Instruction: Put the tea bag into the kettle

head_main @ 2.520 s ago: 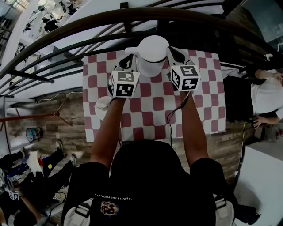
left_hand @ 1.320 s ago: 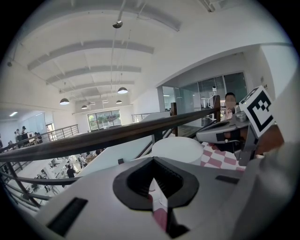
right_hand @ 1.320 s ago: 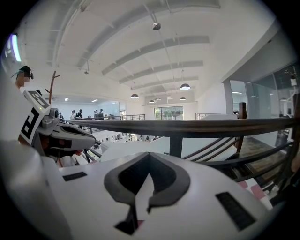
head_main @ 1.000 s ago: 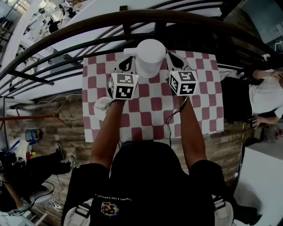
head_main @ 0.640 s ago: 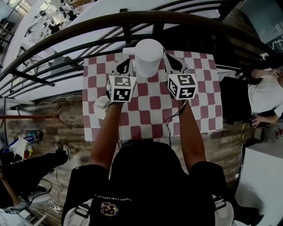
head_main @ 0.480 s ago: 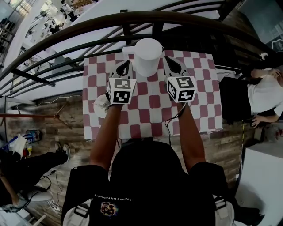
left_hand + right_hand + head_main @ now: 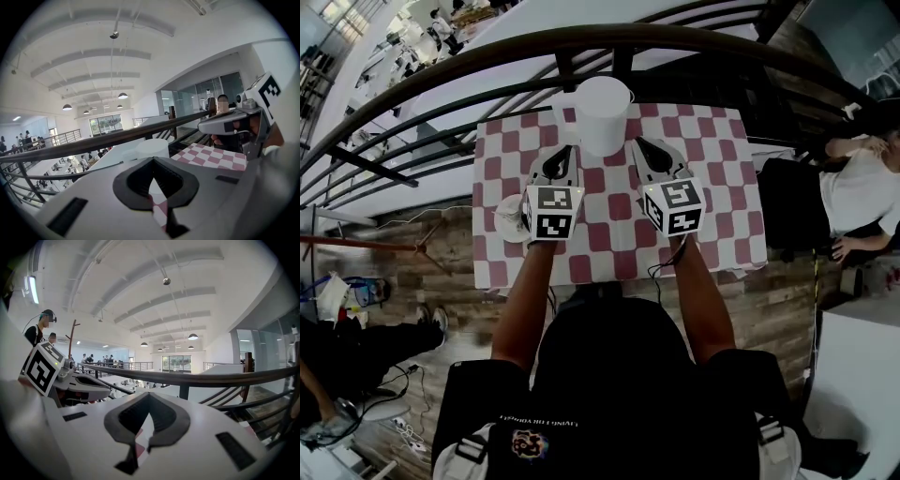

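Both grippers have drawn back toward the person from the kettle (image 7: 602, 114), which they flanked a moment ago and which now stands clear beyond them. Nearest, the two bare forearms reach out over the near edge of the table (image 7: 712, 187), with its red-and-white checked cloth. The left gripper (image 7: 562, 152) has its jaws closed tip to tip with nothing held; only cloth and the kettle show through the gap behind the tips. The right gripper (image 7: 641, 145) is likewise fully closed and empty. Just left of the left gripper's marker cube, a small white dish (image 7: 506, 220) sits at the table's left edge, partly hidden, so its contents cannot be made out. Farther on, the white kettle stands upright near the table's far edge, between the lines of the two grippers and touching neither. Its inside is not visible, and no view shows the tea bag. Behind it runs a dark railing (image 7: 581, 42).
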Motion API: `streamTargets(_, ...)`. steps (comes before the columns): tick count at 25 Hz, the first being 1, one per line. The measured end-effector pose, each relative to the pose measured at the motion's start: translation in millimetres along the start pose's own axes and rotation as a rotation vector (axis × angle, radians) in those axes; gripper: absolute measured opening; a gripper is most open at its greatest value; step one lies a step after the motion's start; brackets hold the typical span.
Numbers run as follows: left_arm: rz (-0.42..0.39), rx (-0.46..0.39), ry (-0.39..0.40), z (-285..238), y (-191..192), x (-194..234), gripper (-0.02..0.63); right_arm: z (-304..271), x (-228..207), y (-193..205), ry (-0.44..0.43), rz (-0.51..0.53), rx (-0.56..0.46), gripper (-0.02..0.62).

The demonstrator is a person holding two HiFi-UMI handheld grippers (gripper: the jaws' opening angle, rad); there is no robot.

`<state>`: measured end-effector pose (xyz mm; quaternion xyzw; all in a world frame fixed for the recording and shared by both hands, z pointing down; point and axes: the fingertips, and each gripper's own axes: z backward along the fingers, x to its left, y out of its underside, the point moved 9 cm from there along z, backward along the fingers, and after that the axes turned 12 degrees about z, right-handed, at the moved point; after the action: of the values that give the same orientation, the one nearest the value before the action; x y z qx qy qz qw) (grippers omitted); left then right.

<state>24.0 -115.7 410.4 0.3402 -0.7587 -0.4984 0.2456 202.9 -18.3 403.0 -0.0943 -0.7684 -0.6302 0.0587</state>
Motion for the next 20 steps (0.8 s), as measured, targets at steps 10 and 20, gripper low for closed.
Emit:
streamTargets(10,-0.014,-0.05,0.02,65.9,0.9,-41.7,0.006,65.1,25.4,-9.4,-0.037,0.019,-0.034,0.014)
streamTargets(20,-0.003,-0.109,0.027,120.0,-5.7,-65.8,0.006,116.0,50.7,-27.9,-0.063,0.006,-0.079,0.014)
